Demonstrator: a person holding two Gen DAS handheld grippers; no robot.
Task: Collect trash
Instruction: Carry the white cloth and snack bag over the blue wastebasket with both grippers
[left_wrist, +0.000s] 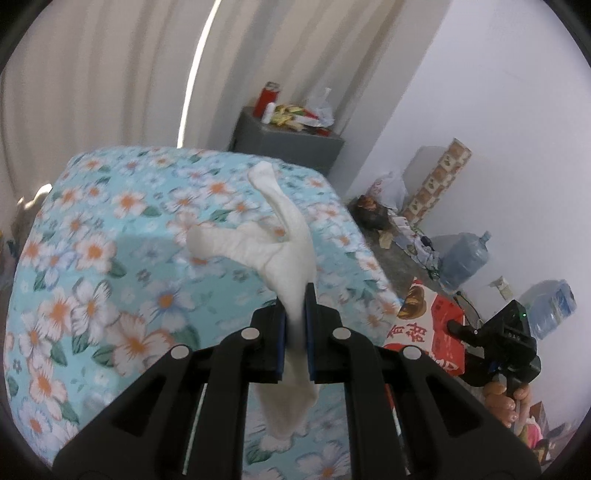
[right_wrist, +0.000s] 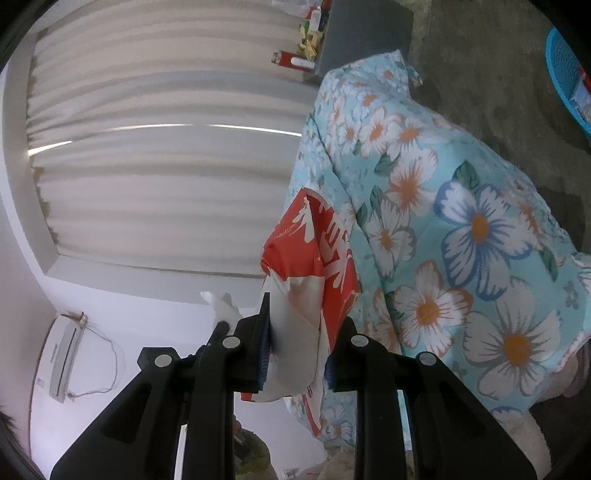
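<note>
A crumpled white tissue (left_wrist: 280, 243) hangs above the floral bedsheet (left_wrist: 110, 229), and my left gripper (left_wrist: 295, 306) is shut on its middle; its loose ends stick out above and below the jaws. In the right wrist view, my right gripper (right_wrist: 303, 325) is shut on the edge of a red and white plastic bag (right_wrist: 314, 243) beside the floral bedsheet (right_wrist: 461, 229). The left wrist view also shows that red bag (left_wrist: 432, 332) at the right, off the bed's edge, with a person's hand (left_wrist: 506, 398) on the right gripper's handle.
A grey cabinet (left_wrist: 288, 140) with a red bottle (left_wrist: 269, 96) and snack wrappers stands behind the bed by the curtain. Water jugs (left_wrist: 465, 258), bags and boxes line the wall on the floor. A blue basket (right_wrist: 569, 81) sits on the floor.
</note>
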